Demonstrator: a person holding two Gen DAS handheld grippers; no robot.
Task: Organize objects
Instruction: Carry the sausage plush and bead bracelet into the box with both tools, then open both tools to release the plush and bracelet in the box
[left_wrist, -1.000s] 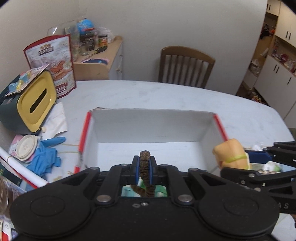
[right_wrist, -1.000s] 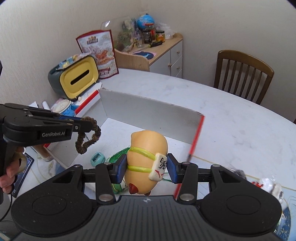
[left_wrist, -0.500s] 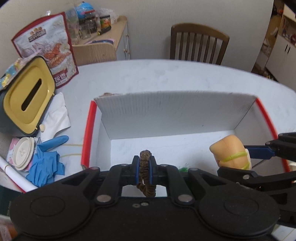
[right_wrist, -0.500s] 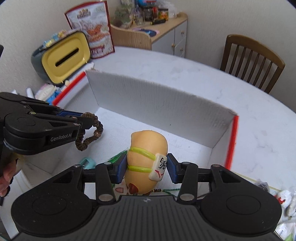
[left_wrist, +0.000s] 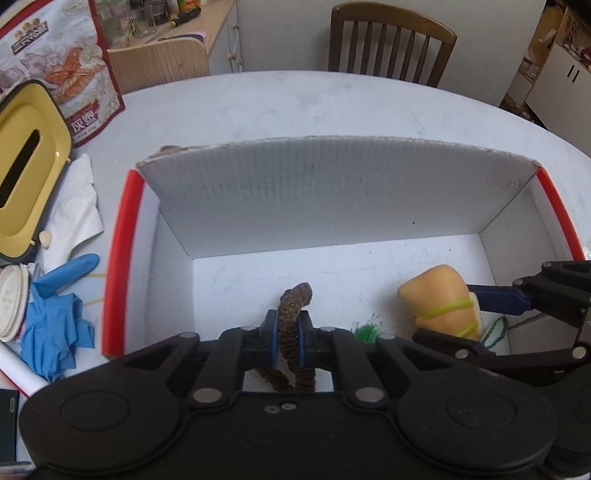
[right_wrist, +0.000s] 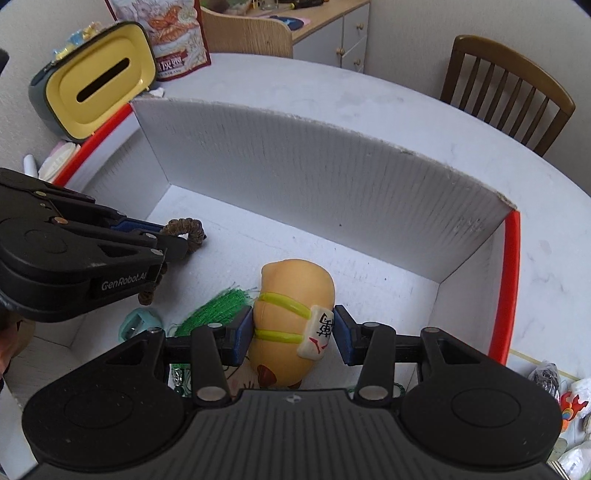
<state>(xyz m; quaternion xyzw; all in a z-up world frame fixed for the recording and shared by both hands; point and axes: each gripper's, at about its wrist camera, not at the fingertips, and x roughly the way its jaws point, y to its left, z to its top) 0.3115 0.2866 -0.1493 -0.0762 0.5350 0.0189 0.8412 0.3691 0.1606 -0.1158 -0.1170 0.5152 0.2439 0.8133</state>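
The left gripper (left_wrist: 287, 341) has its jaws pinching a brown scrunchie (left_wrist: 293, 314), held inside the white box (left_wrist: 332, 199) above its floor at the near left. The right gripper (right_wrist: 293, 334) has its jaws clamped on the sides of a tan plush toy (right_wrist: 295, 317) with yellow-green bands, low over the box floor to the right of the scrunchie, beside a green tassel (right_wrist: 218, 306) and a teal object (right_wrist: 138, 325). The red-edged box stands on the white table (left_wrist: 295, 107), with a yellow-lidded tissue box (left_wrist: 26, 170) and blue gloves (left_wrist: 55, 317) to its left.
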